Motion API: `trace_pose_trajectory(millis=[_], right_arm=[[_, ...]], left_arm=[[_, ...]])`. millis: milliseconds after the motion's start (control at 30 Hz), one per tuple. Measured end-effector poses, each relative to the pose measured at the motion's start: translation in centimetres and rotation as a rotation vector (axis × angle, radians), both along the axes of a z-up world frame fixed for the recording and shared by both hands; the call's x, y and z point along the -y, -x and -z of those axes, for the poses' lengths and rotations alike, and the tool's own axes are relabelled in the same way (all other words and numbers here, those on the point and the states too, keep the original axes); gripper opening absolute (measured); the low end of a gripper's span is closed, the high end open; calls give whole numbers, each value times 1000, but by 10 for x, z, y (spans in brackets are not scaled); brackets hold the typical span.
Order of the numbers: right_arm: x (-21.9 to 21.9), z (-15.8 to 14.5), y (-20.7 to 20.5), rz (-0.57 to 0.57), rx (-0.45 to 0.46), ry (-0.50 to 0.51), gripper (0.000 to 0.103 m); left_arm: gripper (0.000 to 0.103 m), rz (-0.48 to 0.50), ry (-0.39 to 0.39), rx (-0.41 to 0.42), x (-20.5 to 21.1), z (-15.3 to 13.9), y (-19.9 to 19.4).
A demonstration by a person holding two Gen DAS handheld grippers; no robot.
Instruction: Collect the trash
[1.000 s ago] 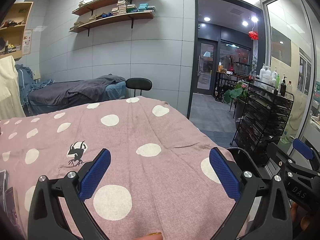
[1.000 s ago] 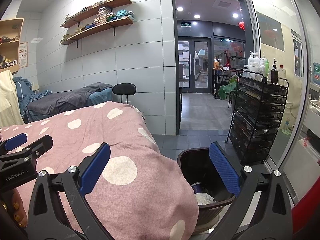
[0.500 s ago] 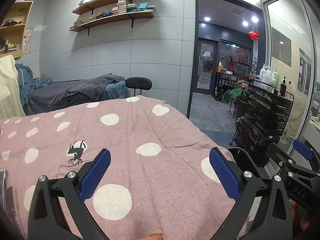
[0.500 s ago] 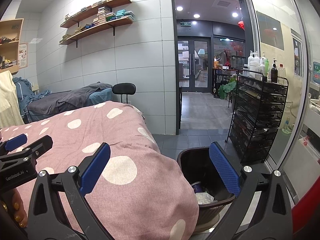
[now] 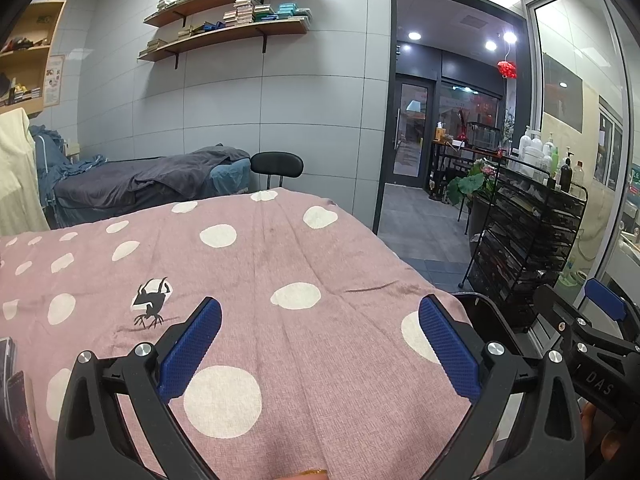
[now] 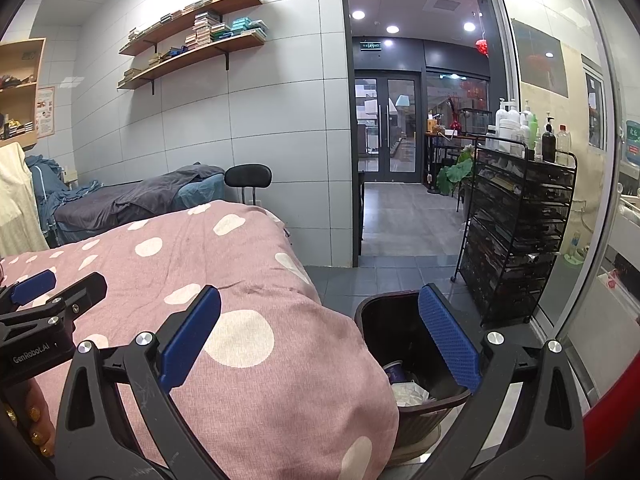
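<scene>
Spreading wide with nothing between its blue pads, the left gripper (image 5: 320,344) hangs over the pink polka-dot bedspread (image 5: 256,264), which fills the near and left ground up to a rounded right edge that falls away to the tiled floor (image 5: 424,236). The right gripper (image 6: 320,344) is likewise wide open and empty, straddling that same bed edge: its left finger is over the cloth, its right finger over the dark trash bin (image 6: 384,312) that stands on the floor just beside the bed. Inside the bin lie a paper cup (image 6: 394,372) and crumpled white paper (image 6: 410,392). Right of the bin a black wire rack (image 6: 516,240) of bottles narrows the passage; farther off, the doorway (image 6: 388,140) leaves clear floor. At the far end of the bed stand a black stool (image 6: 248,176) and a second bed under grey covers (image 6: 136,200). Against the frames of a second ago, neither gripper has shifted and nothing in the bin or on the cloth has moved.
</scene>
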State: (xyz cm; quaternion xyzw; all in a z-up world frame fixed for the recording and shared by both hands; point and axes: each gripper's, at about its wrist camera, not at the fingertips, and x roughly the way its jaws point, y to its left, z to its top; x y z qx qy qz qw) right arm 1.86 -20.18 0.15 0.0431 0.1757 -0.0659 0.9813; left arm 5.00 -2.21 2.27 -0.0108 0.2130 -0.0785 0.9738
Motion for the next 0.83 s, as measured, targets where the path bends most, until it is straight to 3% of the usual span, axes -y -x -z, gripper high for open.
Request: trace_pose_trajectory(millis=[833], right_arm=[[-3,1,2,7,-8,-7,97]], left_arm=[[97,12,28,-26,-5,6,-2]])
